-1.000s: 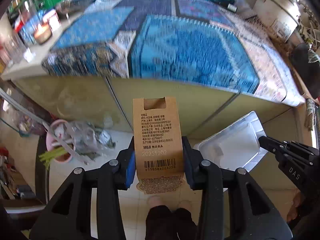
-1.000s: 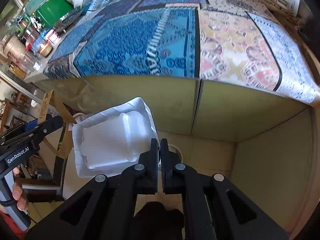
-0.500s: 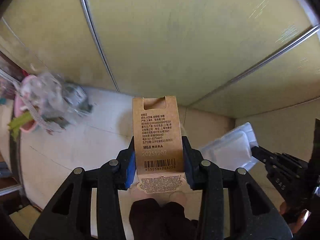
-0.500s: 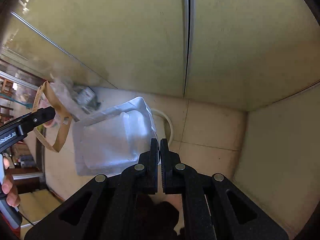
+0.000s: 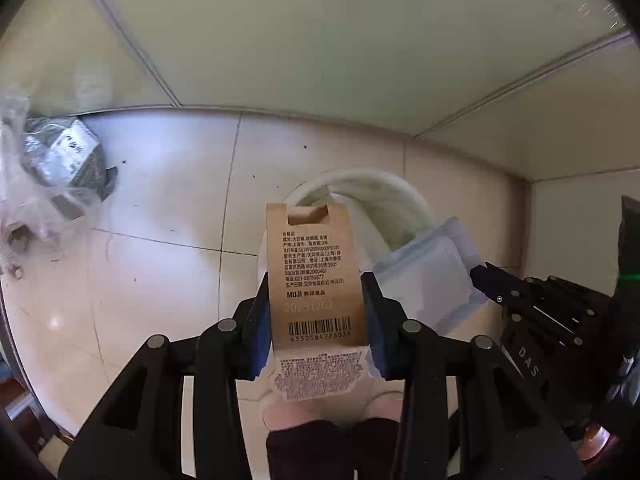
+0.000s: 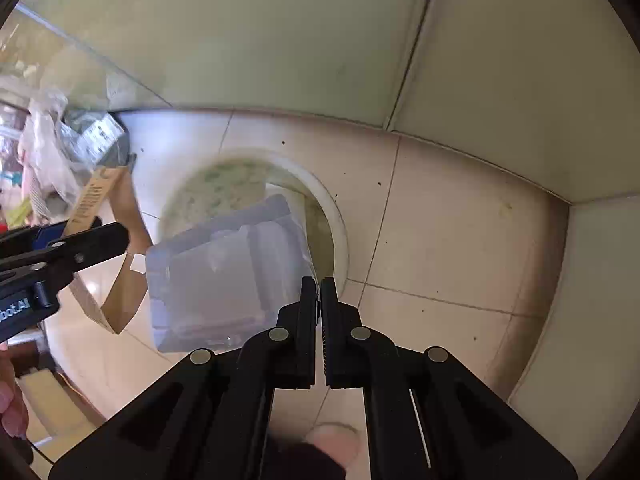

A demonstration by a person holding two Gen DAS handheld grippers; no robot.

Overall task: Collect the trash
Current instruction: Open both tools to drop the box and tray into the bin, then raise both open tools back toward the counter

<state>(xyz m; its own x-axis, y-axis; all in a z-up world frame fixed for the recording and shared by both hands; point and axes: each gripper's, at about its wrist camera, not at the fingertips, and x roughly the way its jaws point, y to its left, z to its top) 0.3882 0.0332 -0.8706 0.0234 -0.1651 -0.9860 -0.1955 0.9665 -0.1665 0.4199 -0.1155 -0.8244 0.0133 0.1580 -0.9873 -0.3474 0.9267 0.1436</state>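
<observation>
My left gripper (image 5: 317, 312) is shut on a brown kraft paper package (image 5: 316, 280) with a barcode, held upright above the floor. It shows from the side in the right wrist view (image 6: 120, 248). My right gripper (image 6: 318, 292) is shut on the edge of a white foam tray (image 6: 228, 272), which also shows in the left wrist view (image 5: 428, 280). Both hang over a round white bin (image 5: 416, 196) lined with a bag, seen in the right wrist view (image 6: 332, 216) too.
The bin stands on pale floor tiles (image 5: 160, 208) in a corner of yellow-green cabinet doors (image 5: 320, 32). A clear plastic bag of trash (image 5: 52, 168) lies on the floor at the left, also in the right wrist view (image 6: 76, 148).
Both grippers have tilted down from the patterned tabletop toward the floor and moved over the white bin, each still holding its item.
</observation>
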